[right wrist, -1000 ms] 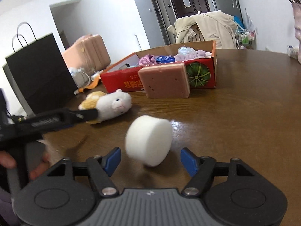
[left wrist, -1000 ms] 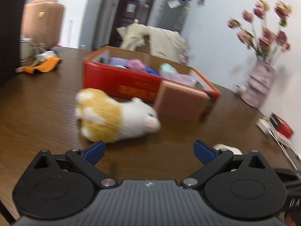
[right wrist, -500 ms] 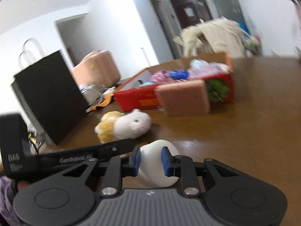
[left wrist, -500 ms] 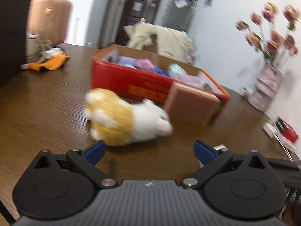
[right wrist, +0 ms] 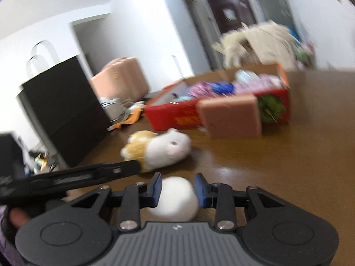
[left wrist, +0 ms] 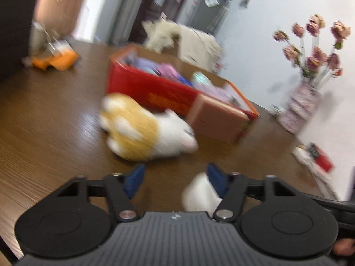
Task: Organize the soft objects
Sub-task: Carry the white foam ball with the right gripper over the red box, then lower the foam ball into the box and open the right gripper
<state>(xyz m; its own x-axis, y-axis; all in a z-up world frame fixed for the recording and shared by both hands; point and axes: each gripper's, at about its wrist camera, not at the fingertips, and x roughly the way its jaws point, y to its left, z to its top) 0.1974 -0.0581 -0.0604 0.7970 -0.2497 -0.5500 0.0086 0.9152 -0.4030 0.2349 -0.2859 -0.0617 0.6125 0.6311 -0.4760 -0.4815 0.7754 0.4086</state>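
White foam is what we have between the right gripper (right wrist: 178, 187)'s blue pads: a round sponge (right wrist: 175, 196), squeezed at its sides. Those jaws have just been easing apart a little, and the sponge bulges wider than the gap, so we judge the hold to be shallow. If they slacken further as we lift, the sponge could roll out onto the wooden table (right wrist: 288, 166).

Our left gripper (left wrist: 175, 176) has just been closing, yet nothing sits between its pads; they stand half open over bare wood. The plush hamster (left wrist: 144, 130) lies just beyond them, slightly to the left. Closing this early means we could reach the toy with jaws too narrow for its body and merely push it along the smooth tabletop.

The red cardboard box (right wrist: 275, 102), already holding soft items, stands at the far side, with a brown sponge block (right wrist: 230, 116) leaning upright against its near wall. That block lies between us and the box, so a low carry could knock it flat.

In the right wrist view the left gripper's finger reaches in from the left, just beside the right gripper; the two tools could collide if both move toward the box at once.
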